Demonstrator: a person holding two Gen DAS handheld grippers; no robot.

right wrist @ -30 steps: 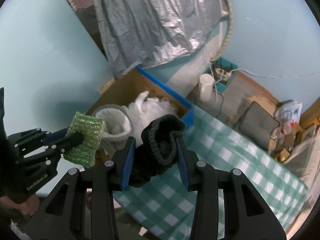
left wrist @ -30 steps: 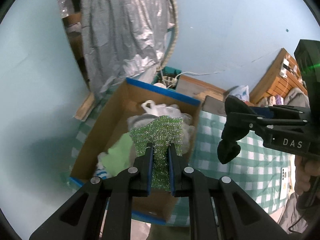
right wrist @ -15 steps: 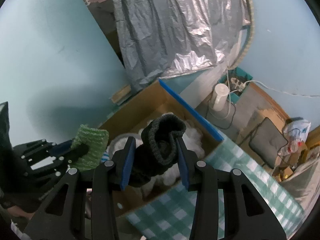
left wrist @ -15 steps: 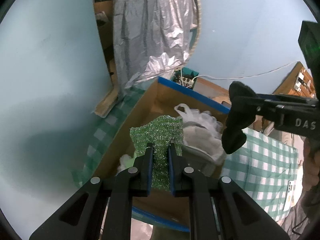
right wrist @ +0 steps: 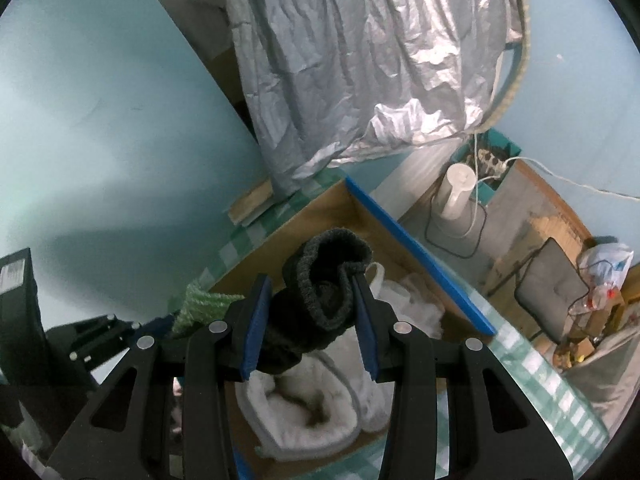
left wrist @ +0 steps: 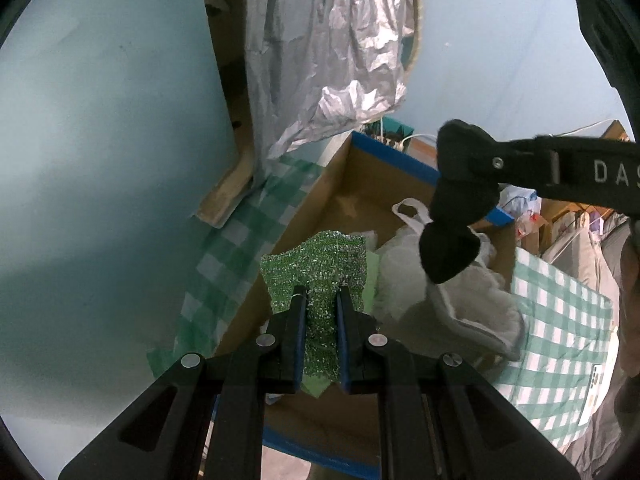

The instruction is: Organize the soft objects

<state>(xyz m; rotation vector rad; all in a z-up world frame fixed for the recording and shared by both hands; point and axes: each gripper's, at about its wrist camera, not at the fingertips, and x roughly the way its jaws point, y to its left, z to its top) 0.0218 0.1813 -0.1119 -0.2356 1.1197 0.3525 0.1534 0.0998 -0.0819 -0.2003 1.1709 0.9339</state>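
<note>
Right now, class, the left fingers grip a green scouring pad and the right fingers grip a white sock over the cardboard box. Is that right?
Not quite: the sock is black, as the right wrist view shows. The left fingers do grip the green scouring pad over the cardboard box.

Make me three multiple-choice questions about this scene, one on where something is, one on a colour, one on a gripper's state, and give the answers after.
1. Where is the white plastic bag?
A. inside the cardboard box
B. on the floor beside the box
C. hanging on the wall

2. What colour is the scouring pad in the left gripper?
A. red
B. green
C. yellow

3. What is the right gripper doing?
A. standing open and empty
B. shut with nothing in it
C. shut on the dark knit sock

Answers: 1 A, its handle loop lies among the white fabrics within the box walls. 2 B, sparkly green mesh shows between the pads. 3 C, both blue pads press against the sock's sides.
</note>
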